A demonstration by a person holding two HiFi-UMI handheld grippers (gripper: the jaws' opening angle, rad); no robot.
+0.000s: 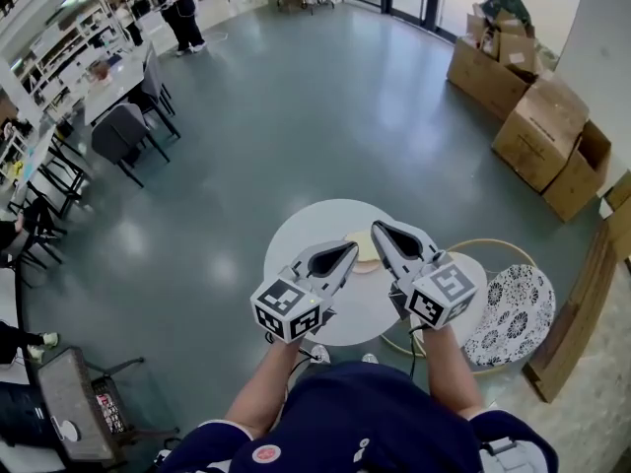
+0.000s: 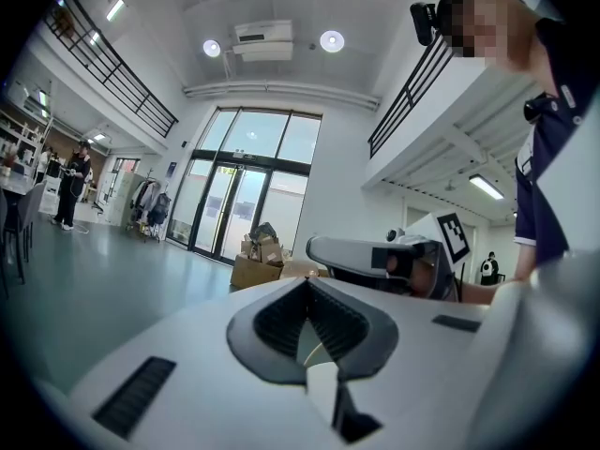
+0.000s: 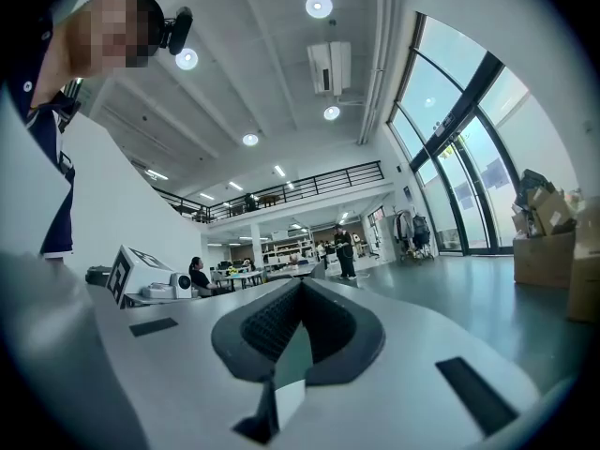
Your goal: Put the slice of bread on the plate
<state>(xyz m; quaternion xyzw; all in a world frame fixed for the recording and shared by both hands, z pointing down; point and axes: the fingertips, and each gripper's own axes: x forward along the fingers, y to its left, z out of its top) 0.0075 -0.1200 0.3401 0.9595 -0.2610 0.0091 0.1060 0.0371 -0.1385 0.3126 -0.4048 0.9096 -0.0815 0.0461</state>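
In the head view a round white table (image 1: pixel 308 235) stands below me. On it lies a flat pale tan round (image 1: pixel 363 252), bread or plate, I cannot tell which; the grippers partly cover it. My left gripper (image 1: pixel 349 251) is held level above the table with its jaws closed tip to tip and nothing between them, as the left gripper view (image 2: pixel 306 280) shows. My right gripper (image 1: pixel 378 228) is beside it, also shut and empty, as the right gripper view (image 3: pixel 300 283) shows. Both hang clear of the tabletop.
Cardboard boxes (image 1: pixel 537 126) are stacked at the far right. A patterned round seat (image 1: pixel 513 313) and a hoop (image 1: pixel 490 245) sit just right of the table. Desks and chairs (image 1: pixel 118 131) line the left, with a person (image 1: pixel 182 13) standing far off.
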